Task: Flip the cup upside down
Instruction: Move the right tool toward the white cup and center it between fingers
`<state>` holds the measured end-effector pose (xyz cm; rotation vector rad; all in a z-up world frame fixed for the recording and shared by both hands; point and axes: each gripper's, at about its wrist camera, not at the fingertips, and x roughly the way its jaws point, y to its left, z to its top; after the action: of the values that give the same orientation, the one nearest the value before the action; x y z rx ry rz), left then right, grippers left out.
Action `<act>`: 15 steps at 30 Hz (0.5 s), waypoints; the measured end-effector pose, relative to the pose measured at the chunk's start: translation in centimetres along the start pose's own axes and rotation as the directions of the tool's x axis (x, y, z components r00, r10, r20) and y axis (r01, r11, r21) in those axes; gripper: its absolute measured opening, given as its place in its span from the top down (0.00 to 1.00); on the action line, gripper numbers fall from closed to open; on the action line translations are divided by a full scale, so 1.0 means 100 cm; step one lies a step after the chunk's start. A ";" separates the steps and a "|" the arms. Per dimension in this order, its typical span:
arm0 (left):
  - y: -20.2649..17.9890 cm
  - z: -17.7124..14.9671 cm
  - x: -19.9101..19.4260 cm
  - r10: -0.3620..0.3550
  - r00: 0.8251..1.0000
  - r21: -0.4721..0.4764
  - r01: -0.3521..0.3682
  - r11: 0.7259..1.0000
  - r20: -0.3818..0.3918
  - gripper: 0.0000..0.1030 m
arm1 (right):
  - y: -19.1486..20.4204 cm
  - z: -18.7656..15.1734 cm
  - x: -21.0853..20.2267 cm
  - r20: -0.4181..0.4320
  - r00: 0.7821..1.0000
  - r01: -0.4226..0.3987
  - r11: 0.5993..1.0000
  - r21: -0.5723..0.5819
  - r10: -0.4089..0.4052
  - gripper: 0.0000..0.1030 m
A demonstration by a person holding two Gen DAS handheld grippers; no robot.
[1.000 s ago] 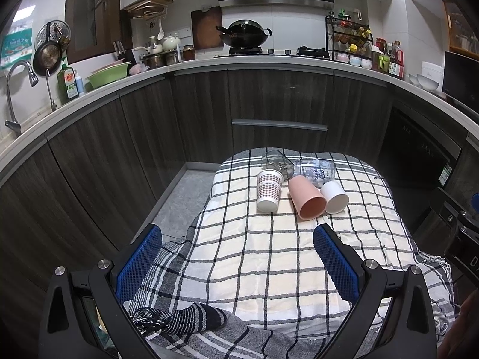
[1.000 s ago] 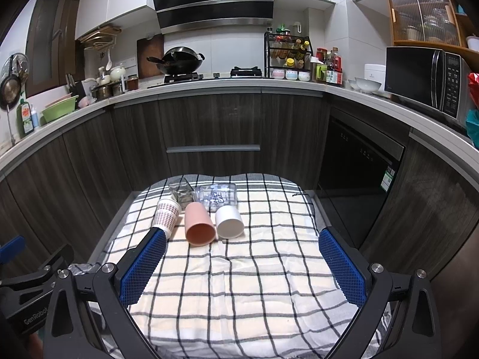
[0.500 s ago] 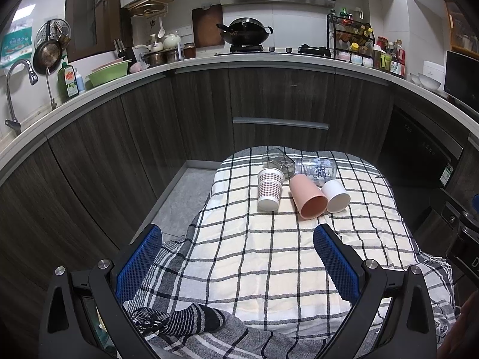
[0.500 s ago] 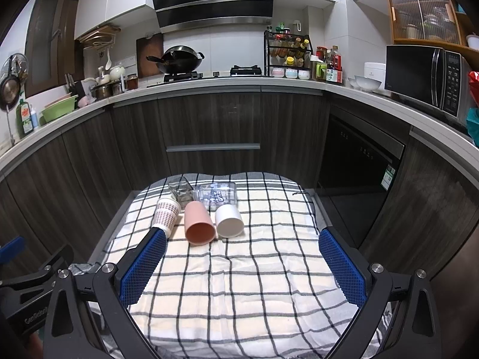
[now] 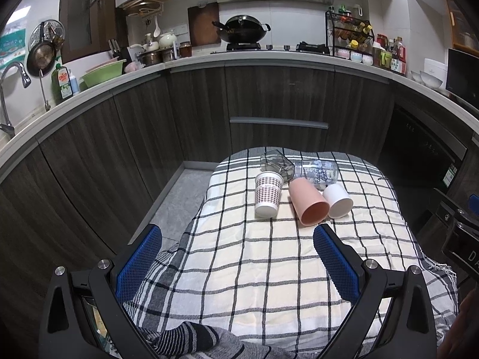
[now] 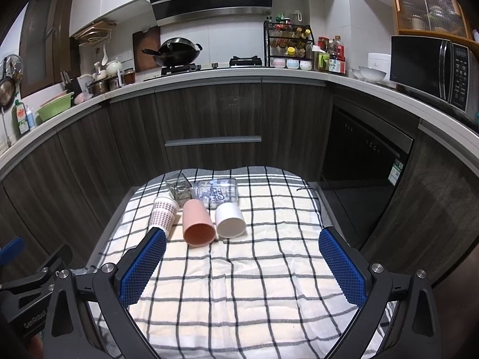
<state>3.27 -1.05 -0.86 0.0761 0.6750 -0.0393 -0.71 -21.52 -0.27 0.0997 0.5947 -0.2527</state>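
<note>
Five cups lying on their sides on a checked cloth (image 6: 239, 284) over the table (image 6: 311, 191), clustered at the far end. In the near row, left to right: a dotted paper cup (image 5: 268, 193), a pink cup (image 5: 308, 202) with its mouth facing near, and a white cup (image 5: 338, 200), the pink touching the white. Behind them, a dark glass (image 5: 275, 164) on the left and a clear printed glass (image 5: 317, 172) on the right, touching each other. Left gripper (image 5: 238, 239) hovering over the near left part of the cloth, fingers (image 5: 139, 264) wide apart, holding nothing, well short of the cups. Right gripper (image 6: 242, 242) over the near middle, fingers (image 6: 341, 270) likewise spread and empty, its left finger overlapping the paper cup's near end in the right wrist view. Beyond, dark kitchen cabinets (image 6: 209, 113) and a wok (image 6: 179, 51) on the stove.
</note>
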 end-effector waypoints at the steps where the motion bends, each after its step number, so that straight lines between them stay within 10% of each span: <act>1: 0.000 0.001 0.004 0.000 1.000 -0.001 0.000 1.000 -0.006 0.00 | 0.000 0.002 0.004 -0.005 1.000 -0.001 1.000 -0.003 0.001 0.01; 15: -0.009 0.022 0.061 -0.001 0.996 -0.005 0.000 1.000 -0.094 0.00 | 0.005 0.024 0.065 -0.088 0.996 -0.006 1.000 -0.013 0.005 0.01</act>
<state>9.30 -2.18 -3.01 0.0734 0.7689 -0.0347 5.91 -22.80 -1.90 0.0998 0.6840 -0.2400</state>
